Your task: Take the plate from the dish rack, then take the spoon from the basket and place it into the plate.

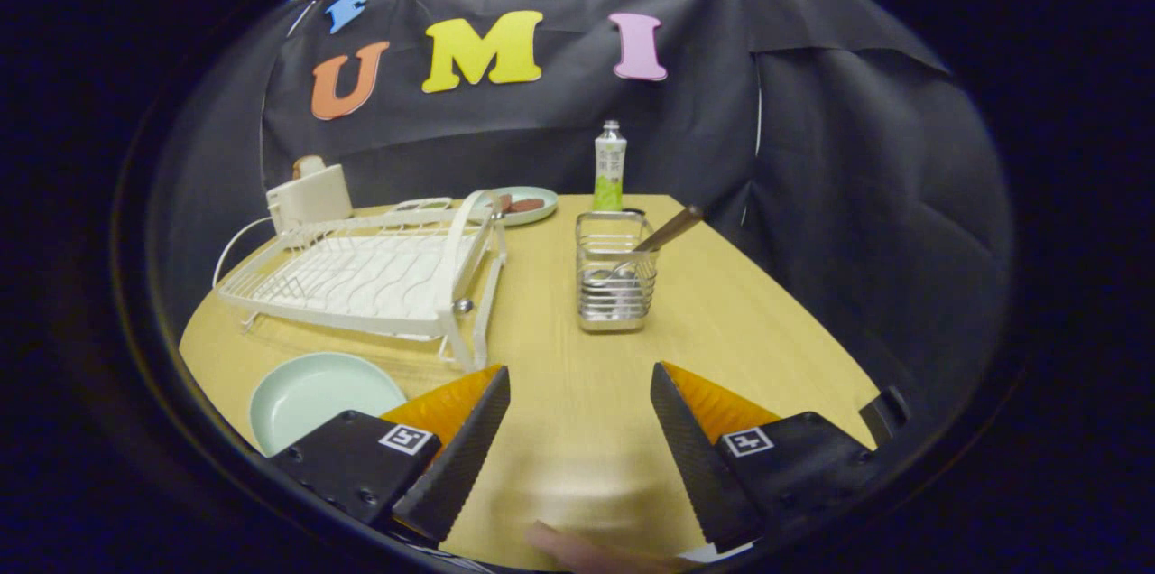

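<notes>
A pale green plate lies flat on the wooden table, just left of my left finger and in front of the white dish rack. The rack holds no dishes. Beyond my fingers stands a wire basket with a spoon leaning in it, its brown handle sticking out to the right. My gripper hovers over the table, open wide, with nothing between its fingers.
A green-labelled bottle stands behind the basket. A second plate with food sits at the back next to the rack. A white appliance stands behind the rack. A fingertip shows below the fingers.
</notes>
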A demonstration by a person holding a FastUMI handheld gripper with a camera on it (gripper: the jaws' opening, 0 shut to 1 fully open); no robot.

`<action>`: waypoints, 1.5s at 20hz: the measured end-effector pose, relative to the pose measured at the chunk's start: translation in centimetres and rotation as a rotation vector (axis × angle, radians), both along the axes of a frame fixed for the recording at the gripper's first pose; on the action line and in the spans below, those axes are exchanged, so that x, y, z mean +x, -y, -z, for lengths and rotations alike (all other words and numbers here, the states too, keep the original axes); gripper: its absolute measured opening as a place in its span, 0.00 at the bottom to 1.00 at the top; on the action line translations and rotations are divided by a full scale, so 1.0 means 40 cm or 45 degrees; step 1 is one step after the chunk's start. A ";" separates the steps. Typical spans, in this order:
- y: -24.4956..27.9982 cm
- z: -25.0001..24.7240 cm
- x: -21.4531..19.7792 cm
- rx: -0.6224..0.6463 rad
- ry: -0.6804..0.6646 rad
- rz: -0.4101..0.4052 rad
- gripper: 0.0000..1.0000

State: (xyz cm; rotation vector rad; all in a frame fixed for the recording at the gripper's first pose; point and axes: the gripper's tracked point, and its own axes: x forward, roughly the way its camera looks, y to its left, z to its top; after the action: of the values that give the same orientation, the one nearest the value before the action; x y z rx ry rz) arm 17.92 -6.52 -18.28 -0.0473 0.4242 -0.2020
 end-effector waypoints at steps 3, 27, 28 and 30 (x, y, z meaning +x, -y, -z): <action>0.065 -0.041 0.046 0.022 0.092 -0.009 1.00; 0.095 -0.254 0.341 0.042 0.386 -0.112 0.14; 0.091 -0.283 0.338 0.041 0.410 -0.112 0.14; 0.080 -0.345 0.317 0.036 0.467 -0.115 0.14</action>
State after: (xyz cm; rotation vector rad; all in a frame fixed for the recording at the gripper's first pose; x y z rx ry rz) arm 30.62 -9.72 -4.47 -0.0012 0.0591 -0.1116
